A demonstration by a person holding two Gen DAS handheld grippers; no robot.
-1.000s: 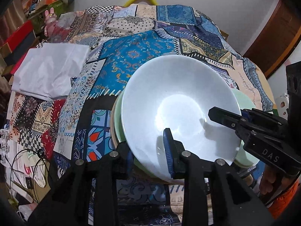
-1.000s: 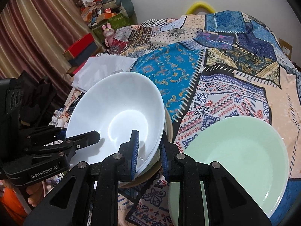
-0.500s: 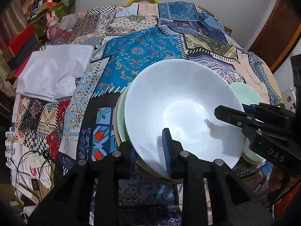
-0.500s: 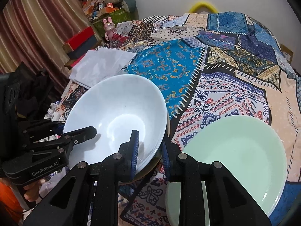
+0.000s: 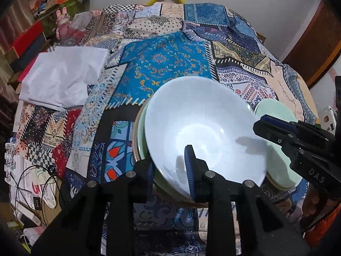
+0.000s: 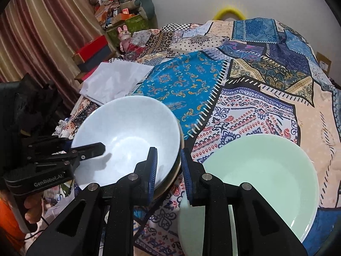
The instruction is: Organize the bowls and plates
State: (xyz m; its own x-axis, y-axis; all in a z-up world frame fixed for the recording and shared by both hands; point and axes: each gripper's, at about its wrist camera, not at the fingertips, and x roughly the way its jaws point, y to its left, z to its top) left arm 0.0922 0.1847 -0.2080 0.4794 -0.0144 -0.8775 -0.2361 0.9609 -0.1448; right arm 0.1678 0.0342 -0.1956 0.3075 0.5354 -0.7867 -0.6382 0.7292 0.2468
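Note:
A white bowl (image 5: 204,125) sits on a stack of dishes with a green rim (image 5: 141,132) on the patterned cloth; it also shows in the right wrist view (image 6: 127,136). My left gripper (image 5: 170,170) straddles the bowl's near rim, one finger inside and one outside; the jaws stand a little apart around the rim. My right gripper (image 6: 169,168) straddles the bowl's right rim the same way, and shows in the left wrist view (image 5: 277,132). A pale green bowl (image 6: 255,183) lies to the right of the stack, also in the left wrist view (image 5: 277,149).
A folded white cloth (image 5: 64,76) lies at the left of the table. Cables and papers (image 5: 36,183) hang at the near left edge. Boxes (image 6: 93,49) and clutter stand beyond the table's left side by a curtain.
The white bowl has come down from a tilt to sit lower and flatter on the stack. Both grippers' jaws have widened slightly around its rim.

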